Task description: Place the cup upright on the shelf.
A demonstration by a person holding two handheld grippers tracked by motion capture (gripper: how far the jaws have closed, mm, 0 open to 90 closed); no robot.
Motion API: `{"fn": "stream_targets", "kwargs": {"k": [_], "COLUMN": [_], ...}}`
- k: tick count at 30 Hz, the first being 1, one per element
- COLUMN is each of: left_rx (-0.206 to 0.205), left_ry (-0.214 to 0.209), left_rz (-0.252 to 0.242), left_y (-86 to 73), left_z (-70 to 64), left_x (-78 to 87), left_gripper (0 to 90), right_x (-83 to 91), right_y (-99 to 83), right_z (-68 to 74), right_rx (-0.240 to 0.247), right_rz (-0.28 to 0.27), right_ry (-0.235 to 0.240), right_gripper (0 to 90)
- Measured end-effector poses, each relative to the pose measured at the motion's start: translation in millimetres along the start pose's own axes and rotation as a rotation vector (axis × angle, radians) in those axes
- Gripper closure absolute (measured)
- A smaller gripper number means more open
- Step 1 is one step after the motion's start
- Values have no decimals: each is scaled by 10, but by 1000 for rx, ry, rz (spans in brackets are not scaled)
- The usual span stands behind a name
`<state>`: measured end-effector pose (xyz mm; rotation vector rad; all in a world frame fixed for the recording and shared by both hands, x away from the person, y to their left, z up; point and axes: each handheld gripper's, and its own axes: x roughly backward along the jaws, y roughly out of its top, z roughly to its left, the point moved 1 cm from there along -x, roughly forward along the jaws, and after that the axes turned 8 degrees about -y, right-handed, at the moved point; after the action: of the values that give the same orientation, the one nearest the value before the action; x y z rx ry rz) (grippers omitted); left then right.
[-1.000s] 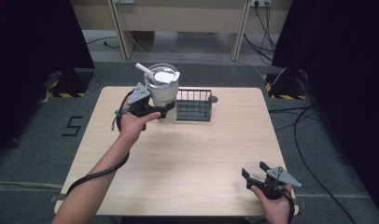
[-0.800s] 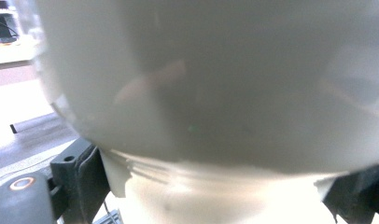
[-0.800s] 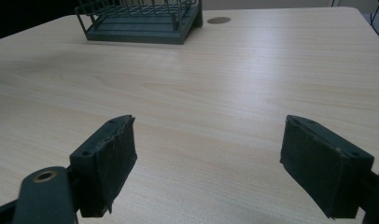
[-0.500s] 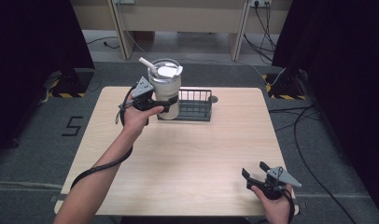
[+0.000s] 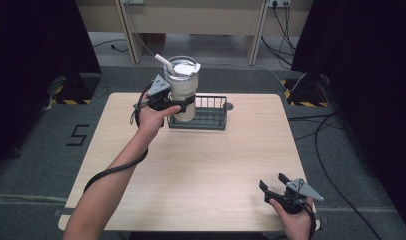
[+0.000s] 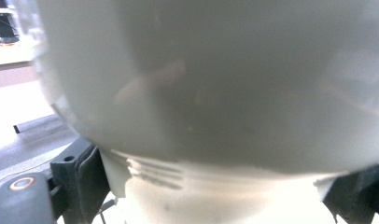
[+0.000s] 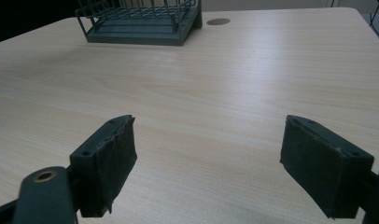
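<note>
Tumbler point(image 5: 183, 90), cream-coloured, clear lid and straw, held upright in the air at the left end of the wire basket point(image 5: 206, 112), far side of the surface point(image 5: 201, 170); whether its base has touched down inside the basket or hangs just above, cannot tell from the high view; left tongs point(image 5: 183, 105) clamped on its lower body, jaws either side, seen close up in the left gripper view against the tumbler wall point(image 6: 211, 93); right tongs point(image 5: 275, 185) idle near the front right corner, jaws wide, nothing between them, well apart from the basket; right gripper view looks across bare wood at the basket point(image 7: 141, 21).

Judgement: step in hand looks like setting the tumbler into the basket; to do it well, keep it vertical so the straw and lid stay put; centre the base between the basket walls before lowering; come straight down, no sideways drag against the wire; release only once the base sits flat; grip is low, so watch for the jaws catching the basket rim.
</note>
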<state>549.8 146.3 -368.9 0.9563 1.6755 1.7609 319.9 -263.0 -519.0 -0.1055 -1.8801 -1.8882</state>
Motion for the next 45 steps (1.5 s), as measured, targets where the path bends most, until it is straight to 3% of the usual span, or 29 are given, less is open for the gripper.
{"fn": "stream_targets", "kwargs": {"k": [5,16,22,32,45], "left_rx": [17,3,18,29,55], "left_ry": [4,18,25,50,79], "left_rz": [-12,11,13,34,54], "left_y": [16,84,95,26,-94], "left_z": [26,140,190,291,380], "left_x": [-89,-320,-440,-644,-765], "left_gripper": [103,103,103,103,103], "right_x": [-2,1,1,3,7], "right_y": [0,-1,-1,-2,-3], "right_z": [-1,-4,-5,-11,-7], "right_rx": [-2,-7,-10,-15,-22], "right_rz": [1,2,0,-2,-4], "right_ry": [1,4,6,7,11], "right_gripper": [185,185,185,185,185]}}
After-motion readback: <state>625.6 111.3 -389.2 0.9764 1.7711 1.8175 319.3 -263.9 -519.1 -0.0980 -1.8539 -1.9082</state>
